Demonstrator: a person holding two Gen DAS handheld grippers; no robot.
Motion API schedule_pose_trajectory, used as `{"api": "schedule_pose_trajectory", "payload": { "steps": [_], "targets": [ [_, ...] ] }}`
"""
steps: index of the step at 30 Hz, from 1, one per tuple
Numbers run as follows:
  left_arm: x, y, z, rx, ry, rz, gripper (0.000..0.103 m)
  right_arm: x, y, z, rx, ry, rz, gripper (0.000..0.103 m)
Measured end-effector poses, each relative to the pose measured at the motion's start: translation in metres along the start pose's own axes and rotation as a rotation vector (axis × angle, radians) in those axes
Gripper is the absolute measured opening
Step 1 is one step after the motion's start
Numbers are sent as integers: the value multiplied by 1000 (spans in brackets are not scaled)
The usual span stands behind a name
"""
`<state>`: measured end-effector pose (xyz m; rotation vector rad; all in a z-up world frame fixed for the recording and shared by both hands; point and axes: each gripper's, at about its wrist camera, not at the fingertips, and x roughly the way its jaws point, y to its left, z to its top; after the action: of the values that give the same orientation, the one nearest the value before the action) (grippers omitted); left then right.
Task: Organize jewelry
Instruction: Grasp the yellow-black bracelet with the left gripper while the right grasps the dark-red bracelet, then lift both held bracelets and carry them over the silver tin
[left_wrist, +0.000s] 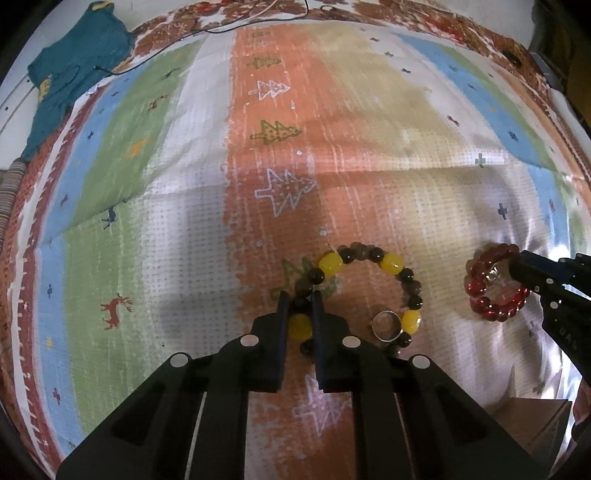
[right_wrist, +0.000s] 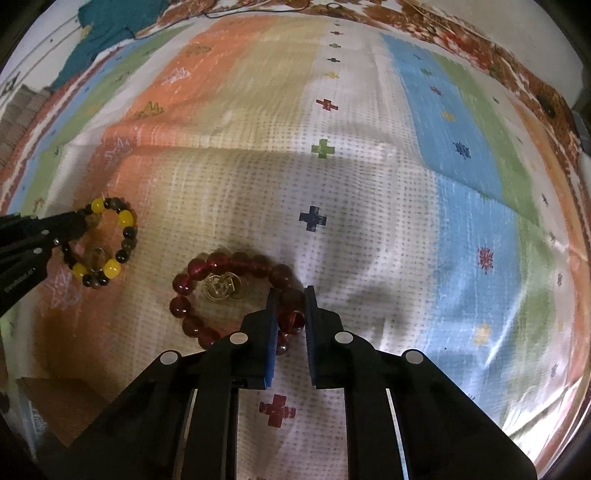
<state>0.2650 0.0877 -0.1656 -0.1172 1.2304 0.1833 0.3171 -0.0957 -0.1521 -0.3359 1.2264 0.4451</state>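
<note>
Left wrist view, left to right. At the upper left edge we note a teal cloth lying on a striped mat printed with trees and deer. At lower centre our left gripper has its fingers narrowed onto the near-left side of a yellow bracelet; beads sit between the pads, so we record it as clamped on that bracelet. A silver ring lies inside the bracelet's loop, touching its lower right beads. At the right edge a red bracelet lies on the mat with the right gripper's tips at its right side.

Right wrist view, left to right. The yellow bracelet sits at mid-left, pinched by the left gripper entering from the left edge. The red bracelet lies at lower centre, gold charms inside its loop. Our right gripper is closed down on the red bracelet's right-hand beads.
</note>
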Motion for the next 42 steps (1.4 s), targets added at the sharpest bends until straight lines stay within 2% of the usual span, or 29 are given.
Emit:
{"api": "schedule_pose_trajectory", "payload": {
  "steps": [8, 25, 42],
  "targets": [
    [-25, -5, 3, -8, -56, -34, 11, -10, -3, 0, 23, -15, 54, 14],
    [-76, -23, 7, -8, -145, -73, 11, -58, 7, 0, 21, -124, 129, 14],
    [-123, -23, -11, -22, -199, -108, 11, -102, 15, -11, 17, -215, 141, 14]
  ]
}}
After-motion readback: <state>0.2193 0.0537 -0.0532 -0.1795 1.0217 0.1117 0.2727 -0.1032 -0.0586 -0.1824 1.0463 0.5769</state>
